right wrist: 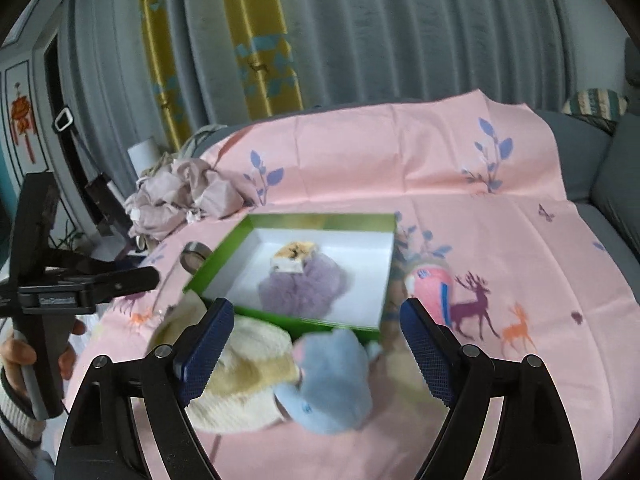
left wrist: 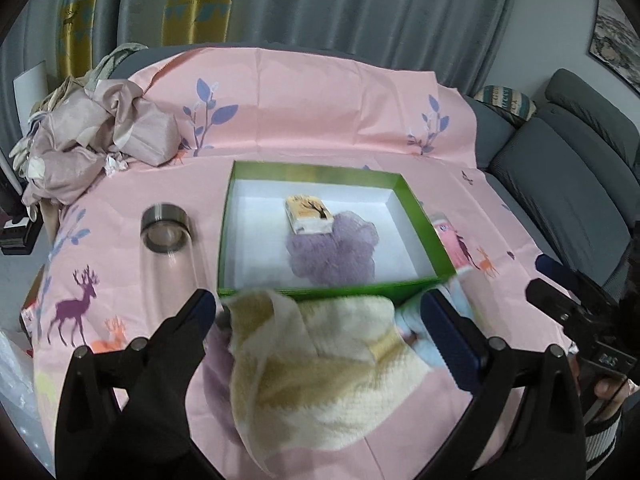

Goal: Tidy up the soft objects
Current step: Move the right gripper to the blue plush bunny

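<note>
A green box [left wrist: 424, 236] with a white inside lies open on the pink deer-print cloth [left wrist: 320, 112]. In it are a purple mesh pouf [left wrist: 336, 252] and a small tissue pack [left wrist: 308, 214]. A cream and yellow towel [left wrist: 328, 372] lies crumpled in front of the box, and beside it a blue plush toy [right wrist: 332, 384]. My left gripper [left wrist: 320, 304] hangs open over the towel, its pads clear of it. My right gripper [right wrist: 316, 312] is open above the plush toy, which its pads do not touch. The two lie side by side at the box's near wall [right wrist: 320, 322].
A clear bottle with a metal cap [left wrist: 166, 236] lies left of the box. A pink object [right wrist: 434, 284] sits at its right side. A heap of crumpled pale cloth [left wrist: 100, 136] fills the back left. A grey sofa [left wrist: 560, 168] borders the right. A hand [right wrist: 18, 356] holds the left gripper.
</note>
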